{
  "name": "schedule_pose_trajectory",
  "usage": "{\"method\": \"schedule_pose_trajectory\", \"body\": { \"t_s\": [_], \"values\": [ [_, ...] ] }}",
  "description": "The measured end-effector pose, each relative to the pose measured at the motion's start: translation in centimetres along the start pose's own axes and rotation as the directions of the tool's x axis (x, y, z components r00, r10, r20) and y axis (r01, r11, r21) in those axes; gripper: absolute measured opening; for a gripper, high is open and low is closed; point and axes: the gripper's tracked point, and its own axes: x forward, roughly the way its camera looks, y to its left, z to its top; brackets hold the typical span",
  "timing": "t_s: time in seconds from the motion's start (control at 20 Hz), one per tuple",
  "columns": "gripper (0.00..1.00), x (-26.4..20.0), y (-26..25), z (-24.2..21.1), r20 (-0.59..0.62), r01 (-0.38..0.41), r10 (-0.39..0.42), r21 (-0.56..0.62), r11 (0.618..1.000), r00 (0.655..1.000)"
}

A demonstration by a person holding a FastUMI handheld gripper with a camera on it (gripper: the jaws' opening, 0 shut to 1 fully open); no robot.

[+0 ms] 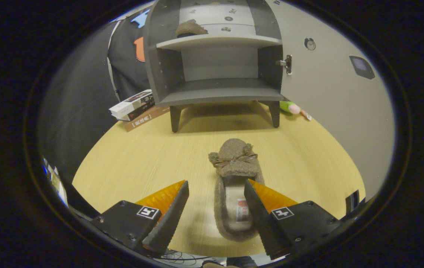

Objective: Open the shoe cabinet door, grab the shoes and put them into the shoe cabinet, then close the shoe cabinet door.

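a pale wooden table (141,156) sits in front of a dark wall. a fuzzy brown slipper (235,178) lies on it, toe toward the shoe cabinet (217,56), heel near the tongs (216,186), likely so it can slide straight in. the tongs are wide apart and hold nothing, one finger on each side of the slipper. another slipper (190,29) already rests on the upper shelf. the door (327,85) hangs open to the right. books (134,108) lie beside the cabinet.

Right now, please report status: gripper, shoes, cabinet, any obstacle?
Gripper open, straddling slipper on table, not gripping. Other slipper on upper shelf. Cabinet door open. Path ahead clear.
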Motion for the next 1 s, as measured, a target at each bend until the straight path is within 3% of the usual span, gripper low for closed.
{"method": "schedule_pose_trajectory", "body": {
  "t_s": [0.15, 0.45, 0.55, 0.7, 0.85, 1.0],
  "values": [
    [0.94, 3.1, 0.2, 0.4, -0.059, -0.031, 0.035, 0.063, 0.998, 0.998],
    [0.92, 5.8, 0.0, 0.5, -0.112, -0.044, 0.052, 0.072, 0.996, 0.992],
    [0.81, 6.2, -0.6, 0.4, -0.135, -0.036, 0.043, 0.052, 0.998, 0.990],
    [0.29, 6.2, -0.6, 0.6, -0.153, -0.063, 0.071, 0.054, 0.997, 0.986],
    [0.11, 4.7, 0.5, 1.6, -0.141, -0.137, 0.141, 0.037, 0.990, 0.980],
    [0.09, 2.3, 0.8, 4.4, -0.097, -0.153, 0.152, 0.000, 0.988, 0.984]
  ]
}}
